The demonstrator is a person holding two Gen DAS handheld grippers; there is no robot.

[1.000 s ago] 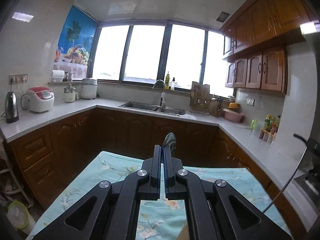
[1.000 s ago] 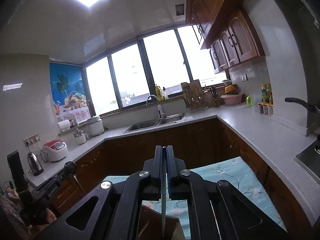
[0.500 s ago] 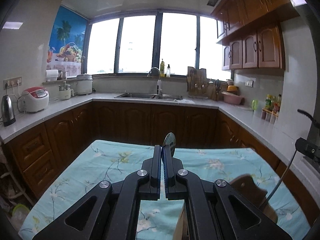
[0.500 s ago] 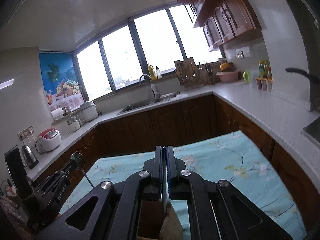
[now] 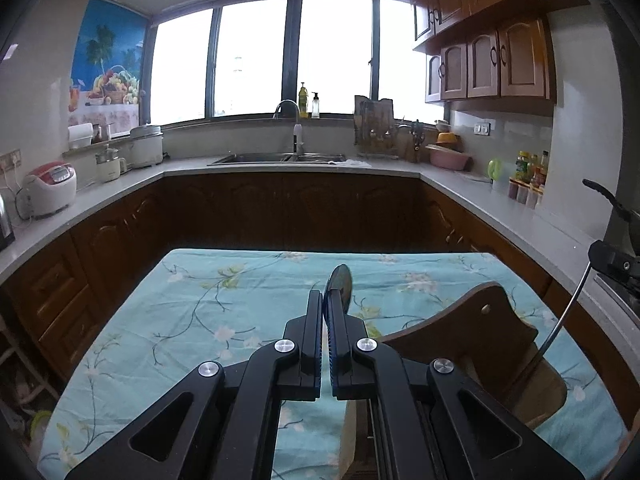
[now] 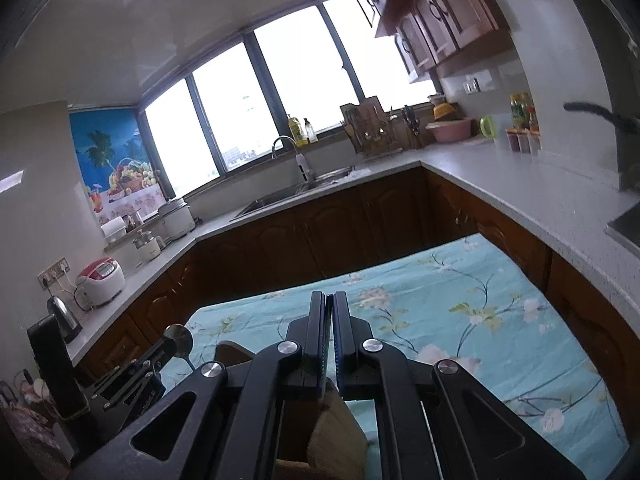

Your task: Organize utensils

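pointing a spoon [image 5: 338,285] bowl-up and forward, long axis running along the fingers of the left hand-held gripper [image 5: 325,300], clamped on its handle. dropping lower than half a second ago, over the floral-clothed bench [image 5: 224,292], wooden holder [image 5: 480,320] now nearer. clamping the right hand-held gripper [image 6: 329,300] on a thin utensil [image 6: 329,340], edge-on, above the holder.

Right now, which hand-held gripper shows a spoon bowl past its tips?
The left hand-held gripper: the spoon bowl sticks out beyond it. The right hand-held gripper shows none.
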